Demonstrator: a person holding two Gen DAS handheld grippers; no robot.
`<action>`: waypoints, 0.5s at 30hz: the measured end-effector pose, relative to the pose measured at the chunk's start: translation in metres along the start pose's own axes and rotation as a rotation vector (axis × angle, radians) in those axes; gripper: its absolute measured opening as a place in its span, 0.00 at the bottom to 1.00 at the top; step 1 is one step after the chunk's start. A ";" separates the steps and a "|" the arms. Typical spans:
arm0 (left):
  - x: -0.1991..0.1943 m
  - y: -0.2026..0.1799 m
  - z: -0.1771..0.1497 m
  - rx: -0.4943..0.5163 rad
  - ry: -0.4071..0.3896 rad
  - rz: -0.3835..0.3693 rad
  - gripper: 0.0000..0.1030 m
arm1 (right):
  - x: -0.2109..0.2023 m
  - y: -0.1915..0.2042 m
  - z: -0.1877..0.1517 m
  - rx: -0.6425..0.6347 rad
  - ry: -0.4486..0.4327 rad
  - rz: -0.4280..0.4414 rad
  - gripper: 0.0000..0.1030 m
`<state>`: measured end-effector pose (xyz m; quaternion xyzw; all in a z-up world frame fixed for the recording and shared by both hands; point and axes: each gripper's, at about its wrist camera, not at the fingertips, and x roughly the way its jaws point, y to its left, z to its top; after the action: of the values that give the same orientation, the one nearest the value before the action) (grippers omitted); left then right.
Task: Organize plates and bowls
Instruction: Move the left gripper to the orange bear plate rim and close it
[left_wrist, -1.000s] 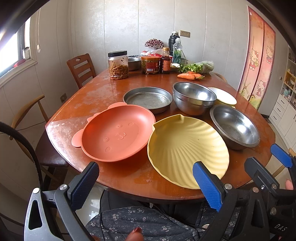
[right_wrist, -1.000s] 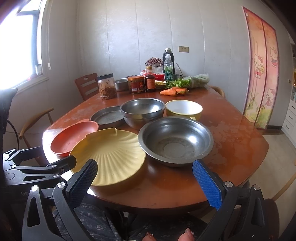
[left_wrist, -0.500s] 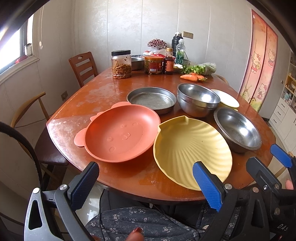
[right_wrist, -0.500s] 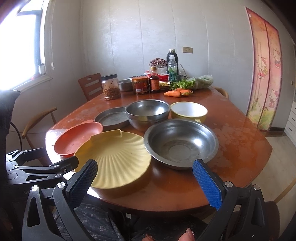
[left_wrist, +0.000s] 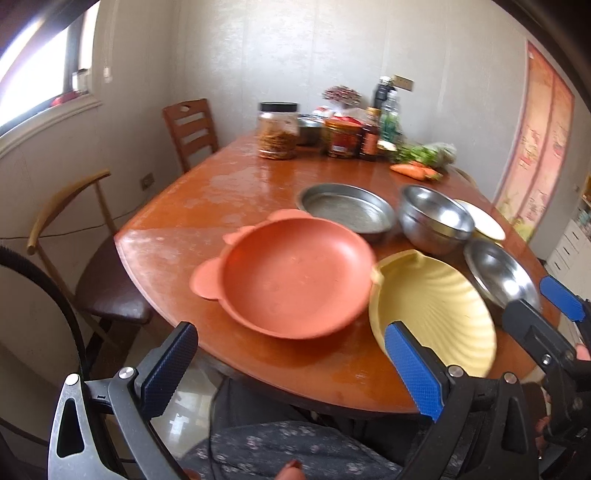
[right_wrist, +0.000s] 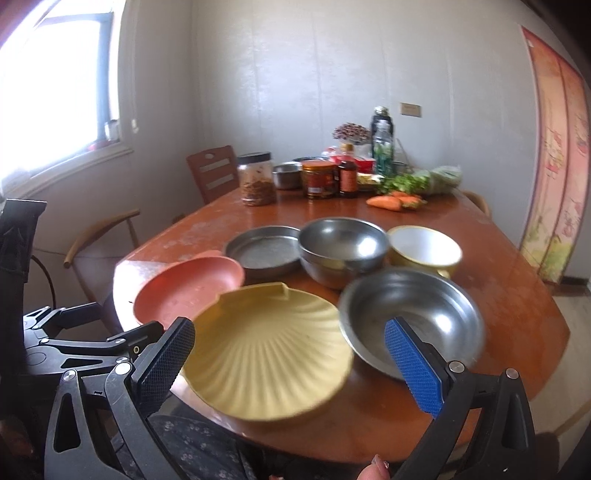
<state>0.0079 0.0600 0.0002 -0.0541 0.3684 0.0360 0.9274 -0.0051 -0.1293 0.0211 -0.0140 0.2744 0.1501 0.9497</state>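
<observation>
Both: left claw (left_wrist: 291, 363), right claw (right_wrist: 290, 363) wide open, empty.

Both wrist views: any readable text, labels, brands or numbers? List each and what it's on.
None can be read in either view.
Red-labelled jar: label print blurred.
Dark sauce bottle: label too small and blurred.
Clear plastic bottle: no legible print.
Black-lidded jar: no label visible.
Pink wall hanging: pictures only, any writing too blurred.
Left hand-held gripper and right hand-held gripper: no legible markings.
Plates and bowls: unmarked.
</observation>
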 end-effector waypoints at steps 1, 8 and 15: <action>0.001 0.007 0.001 -0.018 0.000 0.003 0.99 | 0.005 0.004 0.004 -0.010 0.009 0.021 1.00; 0.007 0.038 0.008 -0.074 0.002 0.021 0.99 | 0.031 0.025 0.023 -0.055 0.043 0.107 1.00; 0.020 0.061 0.015 -0.128 0.043 0.008 0.99 | 0.056 0.037 0.040 -0.071 0.088 0.179 1.00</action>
<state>0.0259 0.1232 -0.0075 -0.1125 0.3852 0.0619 0.9138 0.0501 -0.0741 0.0278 -0.0296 0.3104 0.2432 0.9185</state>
